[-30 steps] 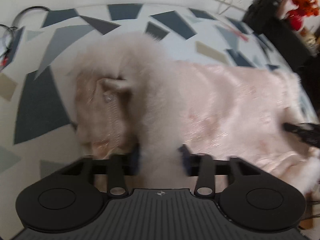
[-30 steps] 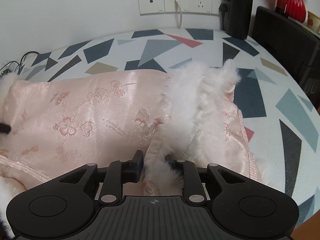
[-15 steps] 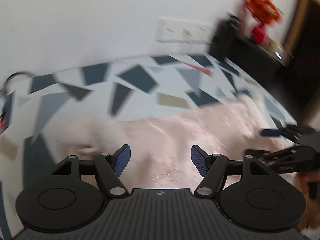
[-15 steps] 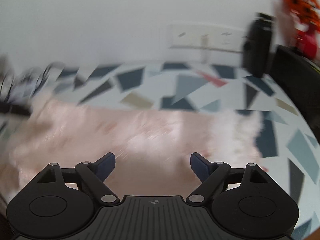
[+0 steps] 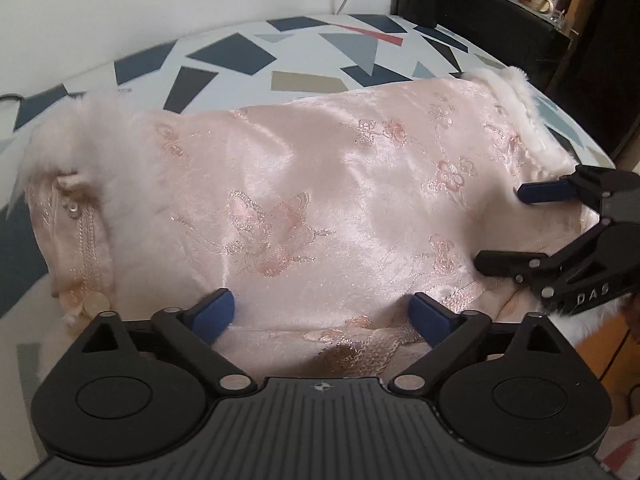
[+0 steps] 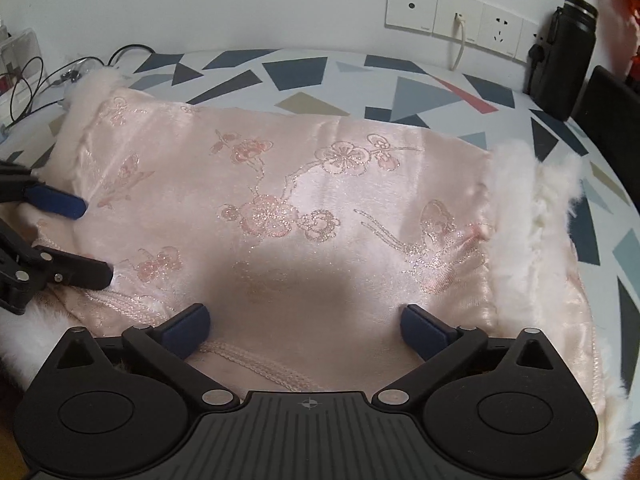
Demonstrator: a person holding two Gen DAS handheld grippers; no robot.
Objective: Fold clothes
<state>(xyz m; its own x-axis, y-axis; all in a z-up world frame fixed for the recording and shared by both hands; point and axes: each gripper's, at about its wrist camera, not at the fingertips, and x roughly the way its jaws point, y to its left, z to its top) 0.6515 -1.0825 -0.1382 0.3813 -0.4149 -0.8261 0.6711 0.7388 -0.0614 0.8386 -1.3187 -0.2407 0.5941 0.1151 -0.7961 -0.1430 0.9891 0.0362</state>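
White wall runs behind the worktop (image 6: 420, 76), whose covering is pale with scattered dark blue, grey, tan and red shards. A row of sockets (image 6: 456, 18) sits on that wall with a white cable (image 6: 460, 46) hanging from one, and a black bottle (image 6: 568, 48) stands at the far right edge. A tangle of dark wires (image 6: 36, 76) lies at the far left.

Spread across the middle of the worktop lies the pink satin garment (image 6: 280, 208), folded into a broad flat rectangle, embroidered with plum blossoms and edged with white fur trim (image 6: 520, 208) at its right end and again at its left end (image 5: 60, 136). A small button (image 5: 73, 209) shows near the left fur.

Both tools hover over the near edge of the cloth, side by side. The left gripper (image 5: 322, 316) has its jaws spread as wide as they go, having just been opening, with nothing pinched; the satin simply lies beneath the gap, and the blue pads stand clear of any fold. The right gripper (image 6: 304, 324) is the same: jaws flung wide after just opening, empty, the garment's braided hem passing under them. In the left view the right gripper (image 5: 500, 228) shows at the garment's right end, in the right view the left gripper (image 6: 98, 240) at its left end.
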